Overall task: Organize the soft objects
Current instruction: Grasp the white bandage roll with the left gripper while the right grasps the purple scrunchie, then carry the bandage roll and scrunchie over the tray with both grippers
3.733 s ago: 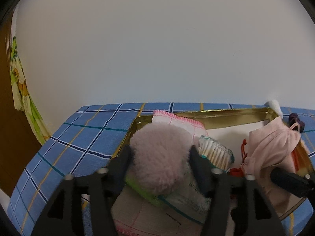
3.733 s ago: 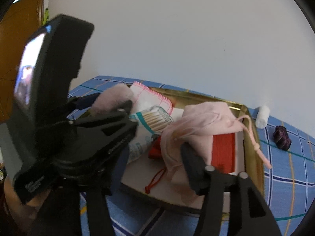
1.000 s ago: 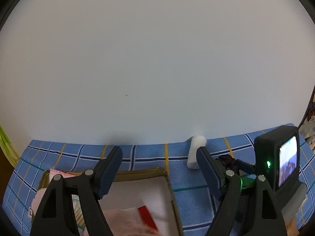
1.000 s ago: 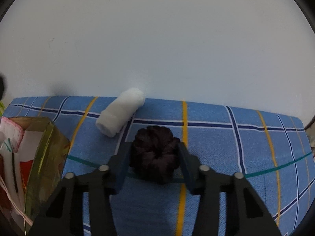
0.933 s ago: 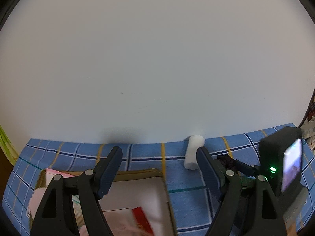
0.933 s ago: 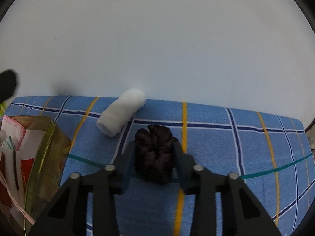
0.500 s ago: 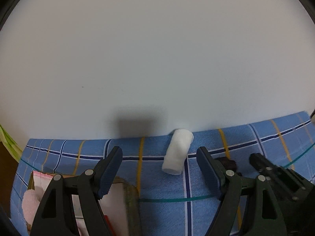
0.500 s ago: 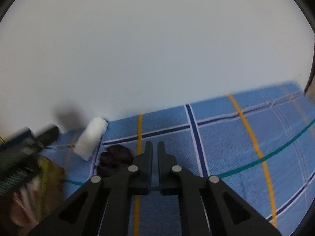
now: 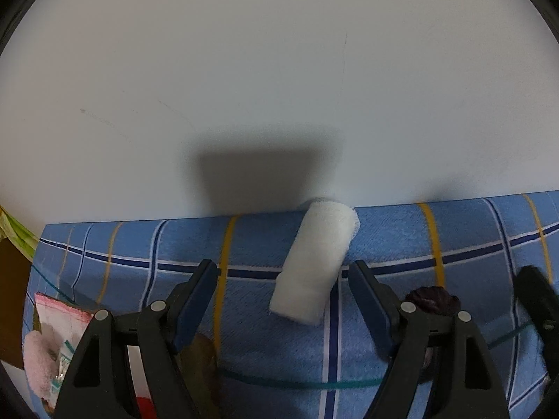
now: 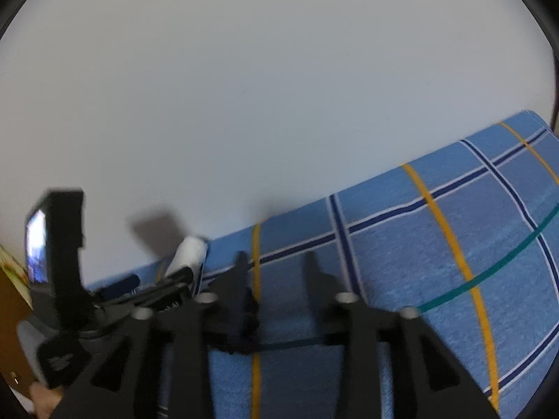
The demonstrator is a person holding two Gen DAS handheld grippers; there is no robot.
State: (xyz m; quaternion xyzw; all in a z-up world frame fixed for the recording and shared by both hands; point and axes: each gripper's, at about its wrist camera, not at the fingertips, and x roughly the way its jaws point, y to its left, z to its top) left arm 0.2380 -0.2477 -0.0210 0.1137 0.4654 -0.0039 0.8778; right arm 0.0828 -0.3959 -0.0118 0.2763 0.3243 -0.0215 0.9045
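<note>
Left gripper (image 9: pixel 283 279) over white gauze roll (image 9: pixel 314 262)
Its jaws stand wide, pads clear of the roll. Right gripper (image 10: pixel 274 262) jaws are opening, nothing between them.

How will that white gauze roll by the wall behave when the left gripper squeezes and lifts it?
The white gauze roll looks like wound fabric, so it will probably compress and feel light. Lying on its side on the checked cloth, it might roll if nudged. A frayed end suggests it could unwind.

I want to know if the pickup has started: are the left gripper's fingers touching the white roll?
Apart. In the left wrist view the white roll lies on the cloth between the open left gripper fingers, with blue cloth showing on both sides.
</note>
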